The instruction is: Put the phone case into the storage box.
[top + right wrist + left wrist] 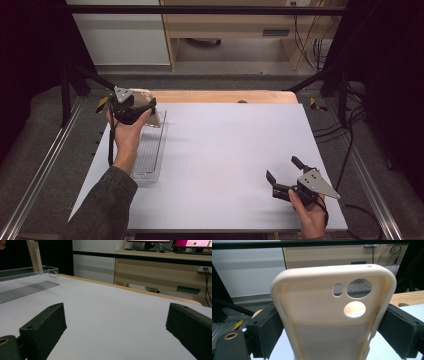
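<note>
The cream phone case (pixel 332 315) sits pinched by its two long edges between the black jaws of the left gripper (pixel 142 111), its open inner side facing that gripper's camera (three camera cut-outs show near its top), and in the high view it hangs above the far end of the clear plastic tray (pixel 150 155) at the table's left side. In the right gripper view the case (pixel 35 256) appears edge-on over the tray (pixel 27 271), far off. The right gripper (pixel 284 175) rests near the front right of the white table (pixel 225 150), well apart from the case, its jaws spread wide with nothing between them.
</note>
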The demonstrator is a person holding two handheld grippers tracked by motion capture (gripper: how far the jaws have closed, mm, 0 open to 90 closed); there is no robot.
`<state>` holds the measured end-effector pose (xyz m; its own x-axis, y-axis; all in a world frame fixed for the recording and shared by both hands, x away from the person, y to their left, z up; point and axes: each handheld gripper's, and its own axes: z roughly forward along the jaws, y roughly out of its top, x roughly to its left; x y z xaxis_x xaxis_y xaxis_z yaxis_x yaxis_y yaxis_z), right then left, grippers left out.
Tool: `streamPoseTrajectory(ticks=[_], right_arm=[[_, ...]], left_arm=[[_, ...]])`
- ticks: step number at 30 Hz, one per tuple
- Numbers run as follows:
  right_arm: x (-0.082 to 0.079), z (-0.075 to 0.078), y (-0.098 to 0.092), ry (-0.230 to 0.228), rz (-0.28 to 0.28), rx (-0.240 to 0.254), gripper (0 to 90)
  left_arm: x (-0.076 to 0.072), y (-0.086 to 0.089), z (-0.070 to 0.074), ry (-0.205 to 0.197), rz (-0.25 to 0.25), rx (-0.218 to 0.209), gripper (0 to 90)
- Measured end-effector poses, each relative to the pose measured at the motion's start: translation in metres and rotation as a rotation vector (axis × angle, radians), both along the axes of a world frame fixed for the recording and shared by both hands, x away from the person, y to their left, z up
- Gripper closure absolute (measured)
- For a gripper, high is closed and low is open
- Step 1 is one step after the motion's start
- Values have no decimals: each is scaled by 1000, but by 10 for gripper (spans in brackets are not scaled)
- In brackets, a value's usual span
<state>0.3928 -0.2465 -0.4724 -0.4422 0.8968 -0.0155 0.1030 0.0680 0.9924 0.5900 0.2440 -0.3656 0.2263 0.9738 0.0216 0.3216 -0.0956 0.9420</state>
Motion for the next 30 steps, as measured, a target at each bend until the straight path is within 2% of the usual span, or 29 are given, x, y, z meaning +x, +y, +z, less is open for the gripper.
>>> streamPoseTrajectory(ticks=[20,25,30], right_arm=[[1,-1,1,14,2,5,30],[1,-2,1,16,2,8,30],[1,-2,1,19,3,7,29]], left_arm=[[12,0,-20,43,14,17,106],[14,-1,-24,44,16,37,106],[15,-2,-27,48,17,31,106]])
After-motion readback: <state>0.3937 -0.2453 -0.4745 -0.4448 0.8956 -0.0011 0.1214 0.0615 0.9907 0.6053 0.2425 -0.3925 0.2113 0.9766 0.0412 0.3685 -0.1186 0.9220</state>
